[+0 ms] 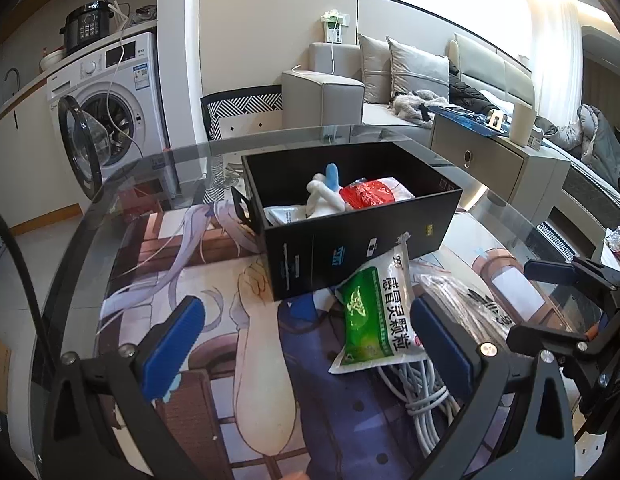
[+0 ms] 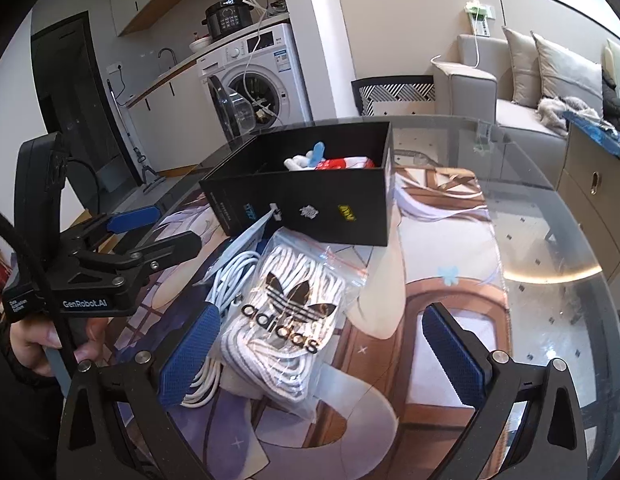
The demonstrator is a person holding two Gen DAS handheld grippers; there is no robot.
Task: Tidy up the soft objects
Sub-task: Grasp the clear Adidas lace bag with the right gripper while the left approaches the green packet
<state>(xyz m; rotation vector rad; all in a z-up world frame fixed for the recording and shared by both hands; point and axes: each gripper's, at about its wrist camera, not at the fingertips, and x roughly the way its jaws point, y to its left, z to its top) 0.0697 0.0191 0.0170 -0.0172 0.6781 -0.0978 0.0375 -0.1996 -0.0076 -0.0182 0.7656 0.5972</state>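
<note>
A black box stands on the mat and holds a white and blue plush toy, a red and white packet and a white pouch. A green and white sachet leans against the box's near wall. My left gripper is open just in front of the sachet, which lies close to its right pad. Below the sachet lies a coiled white cable. My right gripper is open over a clear adidas bag of white laces, with its left pad touching the bag's edge. Neither gripper holds anything.
The round glass table carries a printed anime mat. A hand holds the left gripper at the left. Behind the table stand a chair, a washing machine with its door open, a sofa and a cabinet.
</note>
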